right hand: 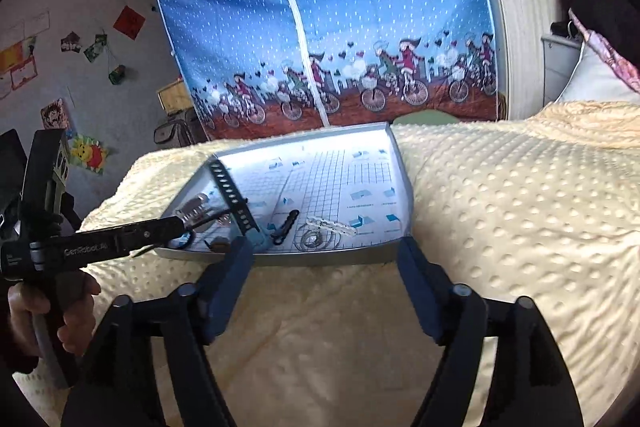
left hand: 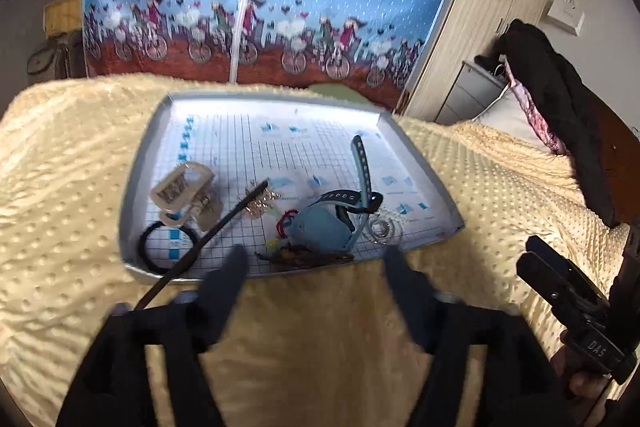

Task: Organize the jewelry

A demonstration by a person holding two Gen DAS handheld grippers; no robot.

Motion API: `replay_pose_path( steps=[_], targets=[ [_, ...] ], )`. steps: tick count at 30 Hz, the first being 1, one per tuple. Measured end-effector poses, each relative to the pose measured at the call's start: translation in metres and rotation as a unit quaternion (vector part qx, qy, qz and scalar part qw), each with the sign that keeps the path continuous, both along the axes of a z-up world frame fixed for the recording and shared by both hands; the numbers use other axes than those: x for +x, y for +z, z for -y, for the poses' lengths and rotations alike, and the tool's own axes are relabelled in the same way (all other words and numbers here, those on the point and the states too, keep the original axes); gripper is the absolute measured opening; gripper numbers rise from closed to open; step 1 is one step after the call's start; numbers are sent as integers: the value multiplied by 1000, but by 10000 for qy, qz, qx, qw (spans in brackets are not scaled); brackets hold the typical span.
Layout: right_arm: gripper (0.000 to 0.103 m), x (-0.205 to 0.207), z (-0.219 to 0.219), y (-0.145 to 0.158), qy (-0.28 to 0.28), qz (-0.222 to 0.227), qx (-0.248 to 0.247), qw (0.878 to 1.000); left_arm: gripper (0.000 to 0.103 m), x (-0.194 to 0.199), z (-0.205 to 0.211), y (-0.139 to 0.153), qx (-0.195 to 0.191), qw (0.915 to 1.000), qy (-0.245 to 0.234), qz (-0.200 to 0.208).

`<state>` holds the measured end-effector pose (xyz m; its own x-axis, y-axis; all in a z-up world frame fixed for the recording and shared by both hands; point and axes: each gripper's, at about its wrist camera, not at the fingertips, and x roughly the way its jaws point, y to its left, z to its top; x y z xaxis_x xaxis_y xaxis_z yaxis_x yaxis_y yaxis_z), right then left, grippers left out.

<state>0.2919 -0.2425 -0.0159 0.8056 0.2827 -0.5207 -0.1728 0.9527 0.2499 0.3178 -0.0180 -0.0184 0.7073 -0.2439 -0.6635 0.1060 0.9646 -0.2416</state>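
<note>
Both claws, left (left hand: 312, 263) and right (right hand: 326, 247), gape (empty) just short of the jewelry tray (left hand: 138, 187).

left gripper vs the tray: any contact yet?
Apart. In the left wrist view the left gripper hangs open just short of the tray, with yellow blanket showing between its fingertips and the tray's near rim.

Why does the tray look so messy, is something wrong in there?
Nothing looks broken. The jewelry is just jumbled at the near end of the tray: the blue watch lies on tangled cords, with one strap sticking upward, and a thin black stick pokes out over the rim.
</note>
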Motion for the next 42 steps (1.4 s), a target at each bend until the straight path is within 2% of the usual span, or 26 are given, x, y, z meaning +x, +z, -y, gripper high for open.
replay_pose_path(
  steps=[3,4,5,8,11,17,23,31,42],
  targets=[
    [79,-21,5,13,-39,185,60,9998,92,-33,1,20,17,9990,18,445],
    [83,-27,6,17,-63,229,93,9997,94,-42,0,26,49,9985,36,542],
    [91,-34,8,22,-79,297,146,9994,98,-54,1,32,116,9977,96,666],
    [101,-59,11,38,-85,574,267,9980,103,-90,-1,47,265,9937,279,1055],
    [101,-86,8,49,-104,804,259,9964,103,-126,-8,58,225,9892,500,1360],
    [101,-140,1,67,-72,1130,187,9934,103,-185,-26,71,73,9841,867,1546],
    [101,-189,1,72,-140,1284,196,9914,103,-231,-33,75,204,9809,876,1727],
    [101,-227,-5,67,-169,1244,53,9921,103,-254,-35,62,512,9819,736,1669],
    [101,-222,-11,58,-100,1089,-72,9940,103,-255,-24,51,656,9839,510,1585]
  ],
)
